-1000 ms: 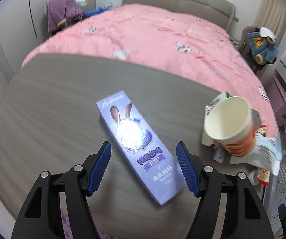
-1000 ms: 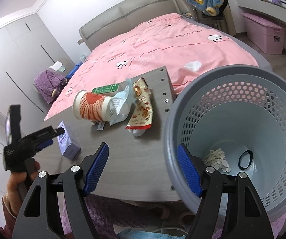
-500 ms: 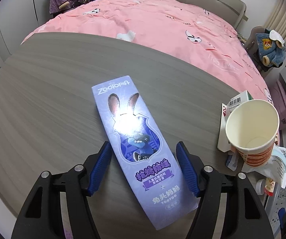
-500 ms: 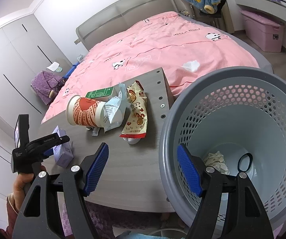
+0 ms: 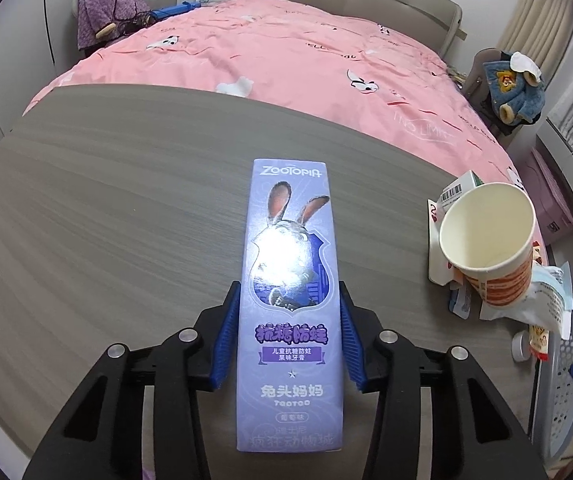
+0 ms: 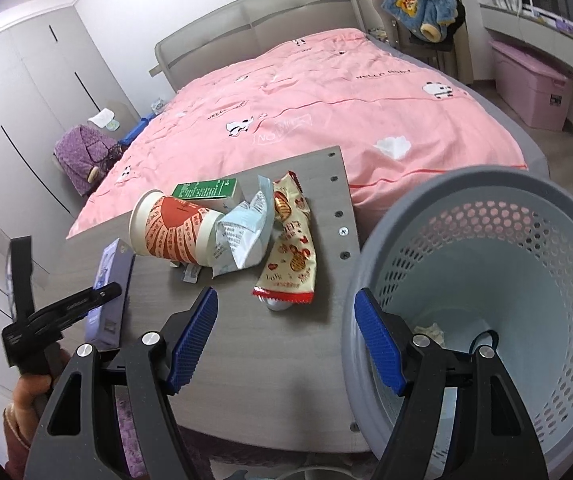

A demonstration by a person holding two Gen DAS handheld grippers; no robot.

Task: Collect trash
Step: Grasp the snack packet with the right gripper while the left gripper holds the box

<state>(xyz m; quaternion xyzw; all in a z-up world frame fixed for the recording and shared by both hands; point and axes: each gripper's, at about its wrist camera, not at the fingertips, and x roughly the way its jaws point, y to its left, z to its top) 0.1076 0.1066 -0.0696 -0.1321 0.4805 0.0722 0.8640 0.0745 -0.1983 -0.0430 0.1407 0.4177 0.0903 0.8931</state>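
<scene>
**Purple box caught between the left gripper's pads**

Far left on the grey table (image 6: 246,344), the left gripper (image 5: 289,344) has its blue pads (image 5: 228,340) pressed against both long sides of the purple toothpaste box (image 5: 290,280), which lies flat on the wood with its rabbit picture facing up. From the right wrist view the same box (image 6: 111,284) sits near the table's left edge with the black tool over it.

Further right lies a heap of rubbish: a paper cup (image 6: 174,234) tipped on its side, a green carton (image 6: 206,190) behind it, a crumpled pale-blue wrapper (image 6: 242,232) touching the cup's base, and a red-and-cream snack packet (image 6: 292,248) beside that.

The right gripper (image 6: 286,344) hangs with its fingers spread wide, holding nothing, one finger over the table and the other at the rim of the grey perforated bin (image 6: 526,280), which stands just off the table's right end.
</scene>
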